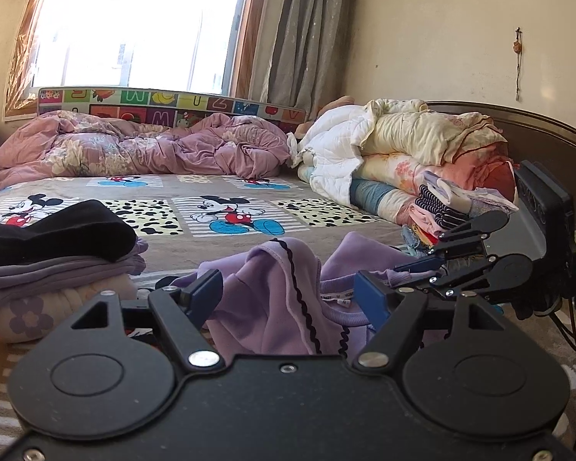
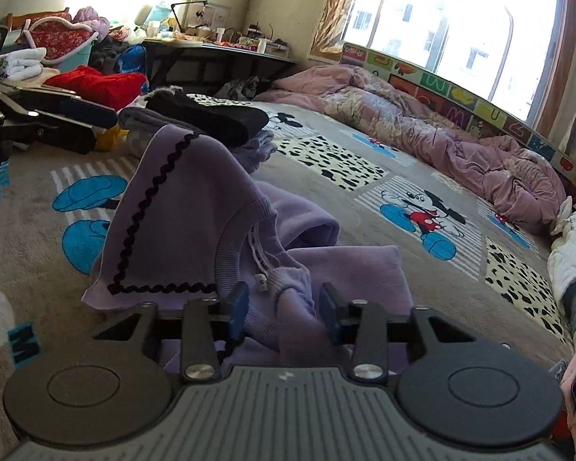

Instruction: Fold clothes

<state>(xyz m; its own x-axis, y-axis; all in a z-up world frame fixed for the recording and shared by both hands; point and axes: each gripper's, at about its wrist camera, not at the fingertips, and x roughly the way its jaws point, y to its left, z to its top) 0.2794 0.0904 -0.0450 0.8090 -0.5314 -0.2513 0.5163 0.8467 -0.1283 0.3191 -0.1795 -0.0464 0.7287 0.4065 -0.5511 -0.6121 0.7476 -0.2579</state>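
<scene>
Both tools gape wide: left tool [image 1: 288, 299] and right tool [image 2: 284, 309] each straddle the crumpled lilac knit sweatshirt with black zigzag trim [image 2: 195, 207] just ahead on the cartoon-print bed [image 2: 364, 207]. It looks soft, light and floppy, so I'd pinch the ribbed neckline [image 2: 230, 246].

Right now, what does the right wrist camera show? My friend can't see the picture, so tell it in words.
The right hand-held gripper sits open around a crumpled lilac sweatshirt with black wavy trim, lying on a grey cartoon-mouse bedsheet. Behind it is a stack of folded clothes with a black garment on top, and a rumpled pink quilt under a bright window.
</scene>
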